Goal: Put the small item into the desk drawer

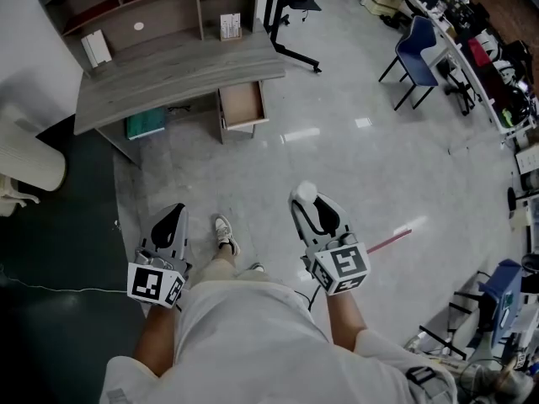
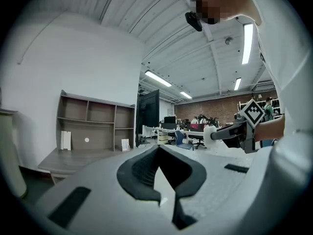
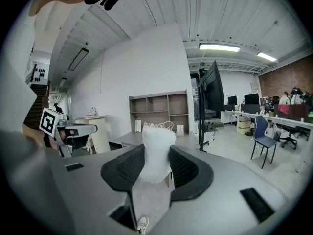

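Looking straight down over pale shorts point(image 1: 244, 326) and two bare forearms, with one shoe point(image 1: 224, 231) planted on the glossy grey floor point(image 1: 354, 167) just ahead. Holding the left tongs point(image 1: 173, 215) low at the left, tips pressed together with nothing between them. Holding the right tongs point(image 1: 307, 204) at about the same level on the other side, pads set apart and clamped on the small white item point(image 3: 156, 155), gripped around its middle and poking up past the tips. Carrying that item in the air over the floor, well apart from the furniture ahead. Beyond a wide stretch of floor, facing a grey wooden desk point(image 1: 181, 70) set at a slant against the white wall. Showing, under the desk's right end, the drawer point(image 1: 242, 103) pulled out with its bare wooden bottom in sight. Tucked under the desk to the left of the drawer, a teal box point(image 1: 146, 123) on the floor. Standing on the back of the desk, an open shelf unit point(image 1: 152, 11) with a few small white things near its foot. Farther right and well away, a blue chair point(image 1: 418, 47) beside a long cluttered row of other desks.
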Demonstrator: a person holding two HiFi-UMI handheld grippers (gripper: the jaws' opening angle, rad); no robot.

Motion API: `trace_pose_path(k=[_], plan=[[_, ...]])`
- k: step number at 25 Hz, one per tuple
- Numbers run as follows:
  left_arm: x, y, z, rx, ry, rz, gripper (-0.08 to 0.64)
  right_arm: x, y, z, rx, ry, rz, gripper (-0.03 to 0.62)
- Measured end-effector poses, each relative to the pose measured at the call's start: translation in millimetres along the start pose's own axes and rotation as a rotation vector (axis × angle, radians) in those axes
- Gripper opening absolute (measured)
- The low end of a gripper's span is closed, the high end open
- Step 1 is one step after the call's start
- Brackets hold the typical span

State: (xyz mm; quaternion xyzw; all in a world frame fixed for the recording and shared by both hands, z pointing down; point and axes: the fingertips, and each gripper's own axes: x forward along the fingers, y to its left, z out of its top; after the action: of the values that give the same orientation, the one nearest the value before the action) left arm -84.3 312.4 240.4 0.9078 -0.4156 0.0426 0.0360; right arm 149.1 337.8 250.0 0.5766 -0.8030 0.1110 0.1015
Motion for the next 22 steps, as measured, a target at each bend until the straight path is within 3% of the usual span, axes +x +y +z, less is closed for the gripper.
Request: trace_pose_path(k=[5, 14, 22], plan=[[52.1, 42.4, -6.4, -0.024, -0.008, -0.03, 0.007, 54.1, -22.0, 12.6, 0.0, 0.013, -0.035, 0.158], [160.7, 140.5, 37.2, -0.039, -0.108, -0.075, 0.006, 164.1, -46.7, 85.5, -0.073, 0.048, -0.052, 0.16], [194.2, 165.9, 6.2, -0.11, -0.056, -0.124, 0.006, 217.1, -45.3, 84.2, -0.068, 0.078, -0.053, 0.16]])
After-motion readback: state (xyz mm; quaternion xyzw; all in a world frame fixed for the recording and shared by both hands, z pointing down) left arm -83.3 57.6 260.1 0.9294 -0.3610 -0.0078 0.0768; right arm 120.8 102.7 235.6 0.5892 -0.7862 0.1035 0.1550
